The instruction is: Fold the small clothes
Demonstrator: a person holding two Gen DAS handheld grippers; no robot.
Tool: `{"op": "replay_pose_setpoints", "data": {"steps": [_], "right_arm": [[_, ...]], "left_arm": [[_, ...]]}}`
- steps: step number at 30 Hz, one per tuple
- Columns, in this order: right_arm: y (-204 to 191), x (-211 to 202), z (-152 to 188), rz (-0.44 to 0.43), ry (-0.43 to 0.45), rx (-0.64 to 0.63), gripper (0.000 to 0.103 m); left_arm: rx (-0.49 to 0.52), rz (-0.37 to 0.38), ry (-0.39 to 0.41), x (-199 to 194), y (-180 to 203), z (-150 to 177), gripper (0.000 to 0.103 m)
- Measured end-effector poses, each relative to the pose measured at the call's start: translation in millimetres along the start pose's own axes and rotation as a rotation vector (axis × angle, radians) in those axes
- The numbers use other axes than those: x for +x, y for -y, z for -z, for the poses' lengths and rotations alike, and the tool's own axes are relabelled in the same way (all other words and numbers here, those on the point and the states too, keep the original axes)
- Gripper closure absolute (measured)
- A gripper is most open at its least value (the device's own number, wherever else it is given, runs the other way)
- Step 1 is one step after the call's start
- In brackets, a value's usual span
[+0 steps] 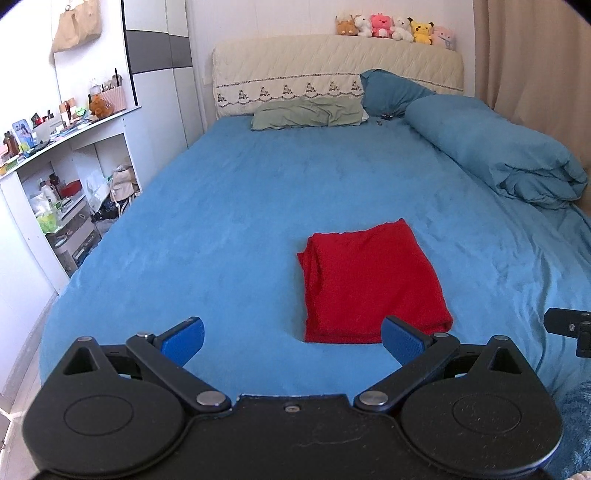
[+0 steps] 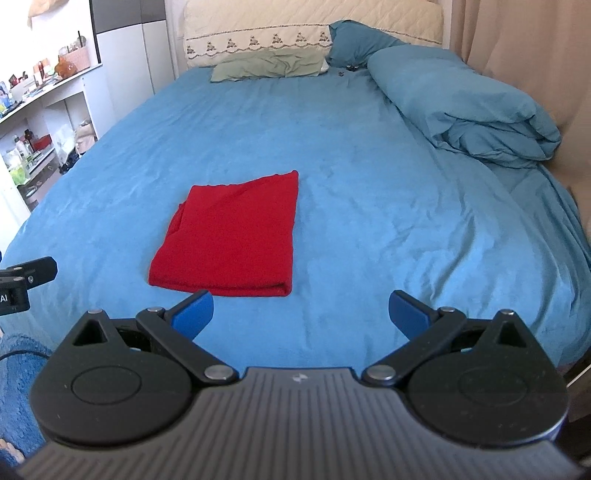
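A red garment (image 1: 373, 284) lies folded into a neat rectangle on the blue bedsheet (image 1: 240, 206), near the foot of the bed; it also shows in the right wrist view (image 2: 232, 236). My left gripper (image 1: 293, 341) is open and empty, hovering just short of the garment's near edge, a little to its left. My right gripper (image 2: 301, 314) is open and empty, just short of the garment's near right corner. Neither touches the cloth. Part of the right gripper (image 1: 570, 328) shows at the right edge of the left wrist view.
A rolled blue duvet (image 1: 495, 151) lies along the bed's right side. A green pillow (image 1: 310, 112) and blue pillow (image 1: 391, 90) lie at the headboard, with plush toys (image 1: 395, 27) on top. Cluttered white shelves (image 1: 62, 177) stand at the left. Beige curtain (image 2: 524, 48) hangs at right.
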State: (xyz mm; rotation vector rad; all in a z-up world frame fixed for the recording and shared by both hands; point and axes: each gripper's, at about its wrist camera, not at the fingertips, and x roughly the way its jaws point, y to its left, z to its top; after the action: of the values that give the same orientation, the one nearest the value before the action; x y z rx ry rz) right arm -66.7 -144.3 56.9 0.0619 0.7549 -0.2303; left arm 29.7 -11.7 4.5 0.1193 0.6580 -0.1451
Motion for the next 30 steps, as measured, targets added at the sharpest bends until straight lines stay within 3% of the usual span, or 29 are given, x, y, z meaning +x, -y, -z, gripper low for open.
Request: {"op": "replay_pose_setpoints", "data": {"steps": [30], "right_arm": [[0.7, -0.3, 0.8, 0.0, -0.006, 0.003, 0.0]], "left_arm": [[0.02, -0.009, 0.027, -9.8, -2.4, 0.6, 0.0]]}}
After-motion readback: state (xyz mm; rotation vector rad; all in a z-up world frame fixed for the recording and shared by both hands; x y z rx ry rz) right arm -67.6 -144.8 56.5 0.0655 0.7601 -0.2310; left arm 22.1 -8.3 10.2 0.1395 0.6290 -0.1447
